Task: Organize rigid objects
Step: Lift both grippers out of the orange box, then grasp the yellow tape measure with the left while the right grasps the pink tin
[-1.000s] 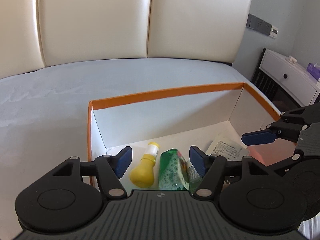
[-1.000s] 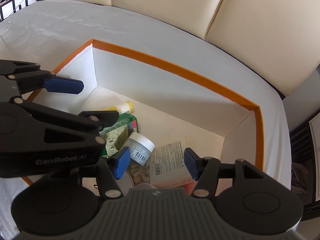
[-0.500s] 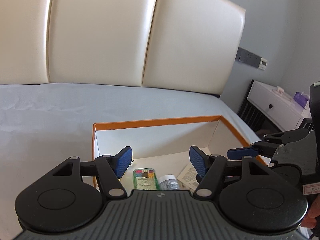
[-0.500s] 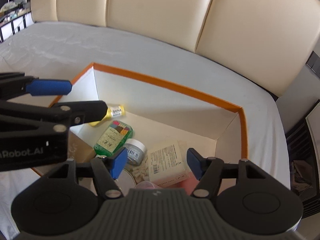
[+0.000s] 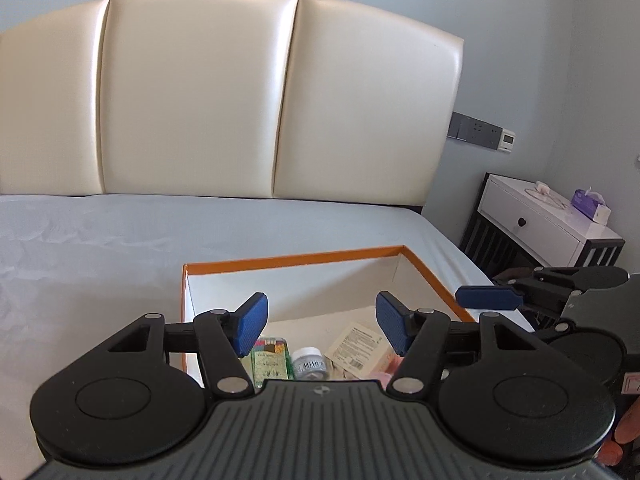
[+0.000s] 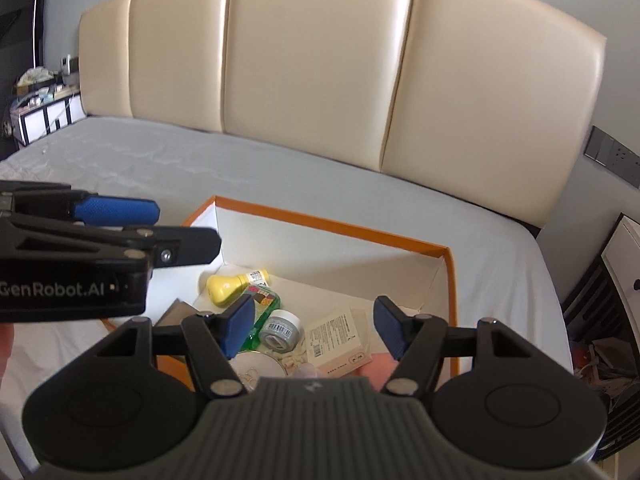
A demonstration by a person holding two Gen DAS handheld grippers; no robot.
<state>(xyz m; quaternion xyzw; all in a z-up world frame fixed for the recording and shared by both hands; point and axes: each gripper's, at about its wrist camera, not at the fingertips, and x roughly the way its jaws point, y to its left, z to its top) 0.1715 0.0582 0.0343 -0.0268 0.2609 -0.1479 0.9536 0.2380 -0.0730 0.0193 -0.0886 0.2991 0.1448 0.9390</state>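
box [image 6: 451, 280] of items lies below both grippers, left [image 5: 322, 322] and right [image 6: 314, 326], jaws apart, empty

a bedroom in a home: a wide bed [image 5: 200, 240] with a pale grey sheet and a cream padded headboard [image 5: 240, 96] stands against a grey wall. beside it stands a white nightstand [image 5: 548, 220] with a drawer knob and a purple tissue pack [image 5: 590, 202], and a switch and socket panel [image 5: 476, 130] is mounted on the wall.
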